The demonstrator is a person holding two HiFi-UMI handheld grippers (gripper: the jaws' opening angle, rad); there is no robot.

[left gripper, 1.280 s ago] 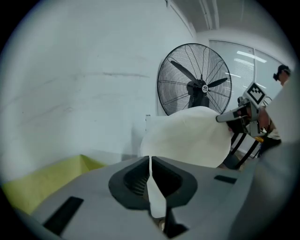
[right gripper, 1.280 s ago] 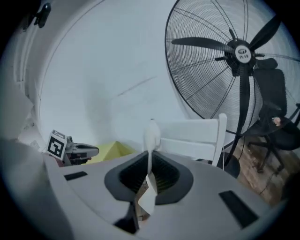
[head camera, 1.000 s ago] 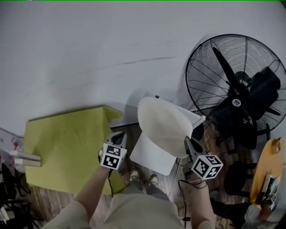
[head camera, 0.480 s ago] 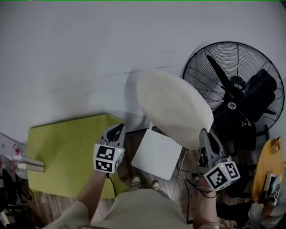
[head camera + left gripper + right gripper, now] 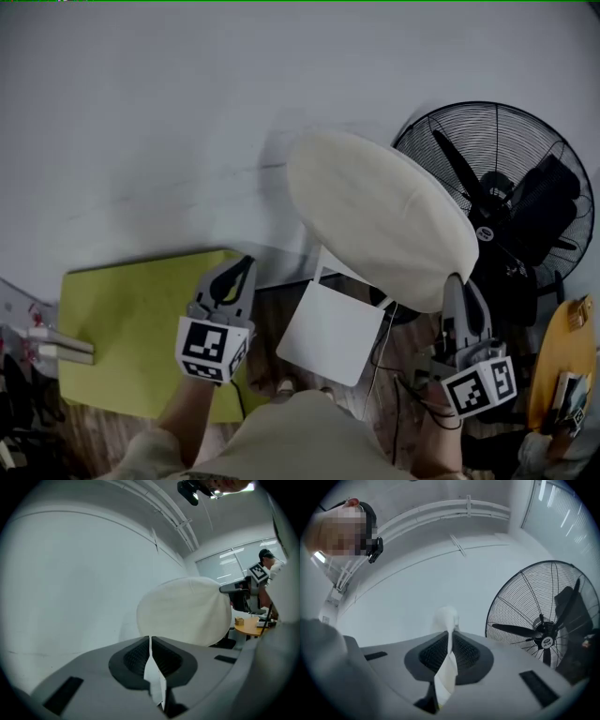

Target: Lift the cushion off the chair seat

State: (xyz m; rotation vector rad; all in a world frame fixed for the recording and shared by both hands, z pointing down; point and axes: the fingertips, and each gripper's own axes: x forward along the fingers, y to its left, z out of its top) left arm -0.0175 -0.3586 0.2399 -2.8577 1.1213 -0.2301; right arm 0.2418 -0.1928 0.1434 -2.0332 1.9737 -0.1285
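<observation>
Head view has the cushion hanging in the air, tilted, well clear of the white chair seat below it. A second ago it lay down on that seat, so it has come up a good way and the lift itself looks done to me. The right gripper carries it: its jaws are pressed together on the cushion's lower right edge, and the right gripper view shows the pale fabric pinched flat between the pads. The left gripper has risen alongside and sits just beside the cushion's left end. Its jaws are closed on a thin white strip (I can't tell whether that strip is joined to the cushion or only looks like it). With one sure grip at one edge, I'd judge the cushion could swing or droop, so I'd keep it steady. Behind it stands the big black fan, close to the cushion's right end, and a yellow-green sheet lies on the floor at left.
</observation>
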